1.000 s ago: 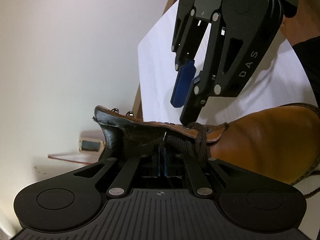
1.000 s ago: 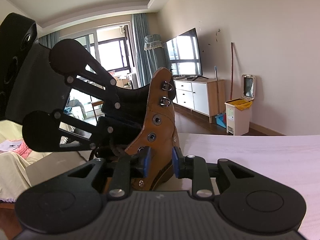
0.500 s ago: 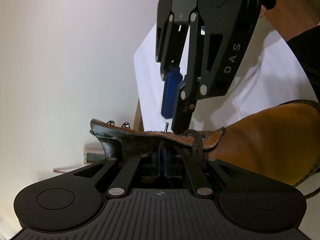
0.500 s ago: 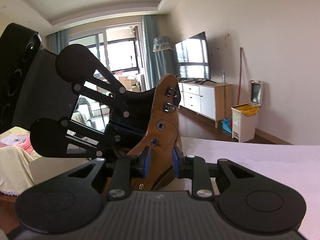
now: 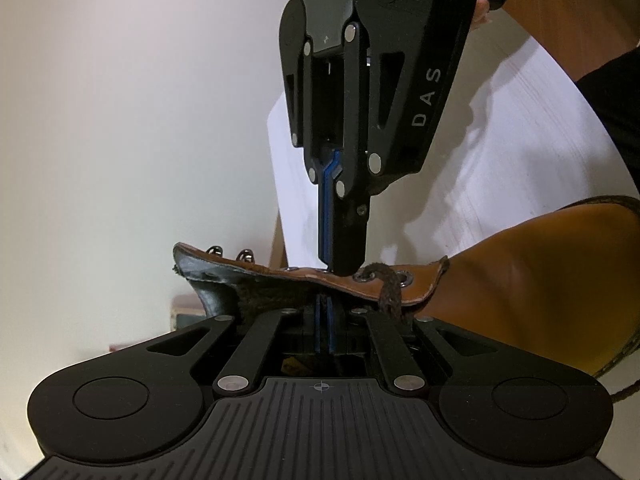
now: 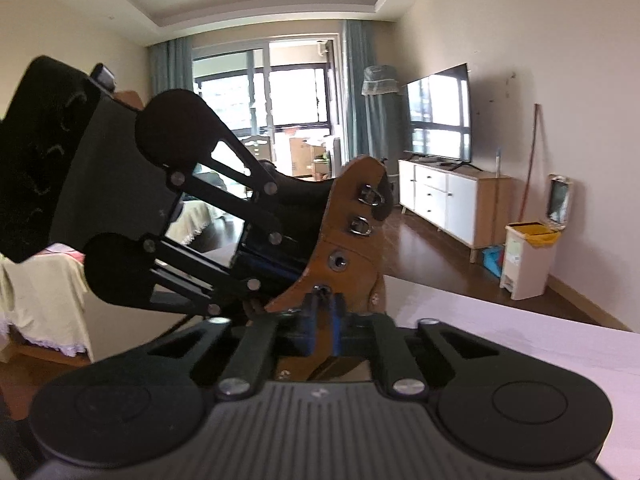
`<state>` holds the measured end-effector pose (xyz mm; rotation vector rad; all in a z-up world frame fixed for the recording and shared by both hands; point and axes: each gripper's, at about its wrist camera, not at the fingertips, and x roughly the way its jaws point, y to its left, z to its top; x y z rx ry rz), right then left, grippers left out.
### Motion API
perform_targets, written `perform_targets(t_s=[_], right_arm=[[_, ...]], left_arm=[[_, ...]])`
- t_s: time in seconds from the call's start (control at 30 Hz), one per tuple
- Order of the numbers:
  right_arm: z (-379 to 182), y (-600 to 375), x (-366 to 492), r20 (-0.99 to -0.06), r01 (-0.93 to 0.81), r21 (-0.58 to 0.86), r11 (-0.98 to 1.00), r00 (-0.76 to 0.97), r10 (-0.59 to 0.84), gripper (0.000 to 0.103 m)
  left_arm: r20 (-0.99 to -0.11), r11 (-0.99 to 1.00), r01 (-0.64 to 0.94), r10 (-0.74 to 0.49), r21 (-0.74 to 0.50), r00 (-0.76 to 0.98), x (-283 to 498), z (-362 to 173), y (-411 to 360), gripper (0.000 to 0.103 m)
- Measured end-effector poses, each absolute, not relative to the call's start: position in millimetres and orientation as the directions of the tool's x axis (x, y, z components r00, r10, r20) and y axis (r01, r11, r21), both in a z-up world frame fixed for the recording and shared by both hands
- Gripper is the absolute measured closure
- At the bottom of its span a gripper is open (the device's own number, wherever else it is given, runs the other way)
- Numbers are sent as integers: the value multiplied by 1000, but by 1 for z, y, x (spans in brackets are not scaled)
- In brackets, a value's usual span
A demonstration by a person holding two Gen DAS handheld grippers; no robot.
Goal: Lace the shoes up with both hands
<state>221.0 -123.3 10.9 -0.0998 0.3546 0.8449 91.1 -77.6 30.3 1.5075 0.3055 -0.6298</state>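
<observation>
A tan leather boot [image 5: 520, 280] lies on the white table [image 5: 500, 160] with its eyelet flap [image 6: 348, 248] turned toward me. A dark lace [image 5: 390, 288] runs through a lower eyelet. My left gripper [image 5: 325, 314] is shut just under the flap; the lace end it pinches is mostly hidden by the leather. My right gripper [image 5: 330, 266] comes down from above and is shut at the flap's outer face, on the lace tip that pokes out of an eyelet. In the right wrist view its pads [image 6: 322, 308] close right below that eyelet, while the left gripper [image 6: 280, 264] reaches in behind the flap.
A person's hand [image 5: 482, 8] and dark sleeve [image 5: 612, 92] hold the right gripper. Beyond the table [image 6: 520, 344] are a pale bin [image 6: 528, 256], a white TV cabinet [image 6: 452, 204] and wooden floor. Two hook eyelets [image 6: 366, 208] sit higher on the flap.
The right gripper came down onto the flap and went from open to shut on the lace tip poking through the eyelet. The left gripper stayed shut beneath the flap.
</observation>
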Motion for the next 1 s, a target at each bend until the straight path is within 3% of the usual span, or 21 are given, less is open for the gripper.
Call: perform_targets(t_s=[0.07, 0.13, 0.17, 0.37, 0.5, 0.57, 0.7, 0.77, 0.87, 1.0], right_arm=[[11, -124, 218, -349, -744, 52, 667, 612, 710, 101], [12, -125, 215, -352, -740, 51, 670, 615, 706, 101], [12, -135, 210, -368, -700, 38, 714, 654, 661, 101], [10, -212, 180, -470, -380, -70, 922, 828, 306, 101], [14, -252, 167, -508, -165, -195, 967, 861, 44, 101], [14, -265, 163, -526, -104, -206, 973, 850, -20, 101], [4, -269, 158, -601, -35, -295, 955, 784, -157, 100], [0, -261, 155, -595, -6, -356, 934, 772, -222, 96], [9, -241, 150, -556, 0, -381, 925, 800, -228, 88], [26, -189, 149, -521, -177, -312, 933, 854, -12, 83]], left_arm=[[-551, -1, 561, -192, 828, 812, 88, 38, -71, 92], [-544, 71, 565, -195, 822, 816, 80, 52, -59, 59], [-543, 110, 570, -202, 814, 815, 75, 61, -51, 54], [-527, 414, 580, -247, 701, 813, 49, 103, 12, 53], [-491, 586, 538, -256, 606, 833, 123, 51, 79, 53], [-468, 663, 544, -315, 514, 826, 152, 85, 86, 50], [-483, 721, 486, -237, 495, 843, 175, 78, 84, 51], [-499, 735, 478, -218, 481, 839, 182, 71, 89, 51], [-514, 728, 480, -203, 490, 833, 188, 57, 85, 52], [-529, 704, 520, -239, 483, 814, 184, 49, 73, 52]])
